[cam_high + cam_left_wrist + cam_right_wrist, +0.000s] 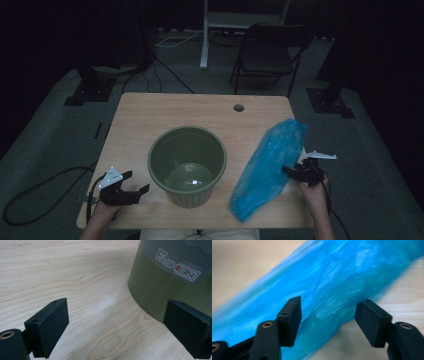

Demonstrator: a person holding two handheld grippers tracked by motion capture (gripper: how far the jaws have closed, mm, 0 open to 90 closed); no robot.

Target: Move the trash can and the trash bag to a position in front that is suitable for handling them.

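A dark green plastic bucket stands upright and empty in the middle of the wooden table. To its right lies a long blue plastic bag. My left gripper is open at the bucket's lower left, just off its wall. In the left gripper view the bucket with its "FASHION" label rises behind the right jaw of that gripper. My right gripper is open at the bag's right edge. The bag lies partly between that gripper's spread jaws.
A cable hole sits near the table's far edge. Behind the table stand a folding chair and dark stand bases on the grey carpet, with cables on the floor.
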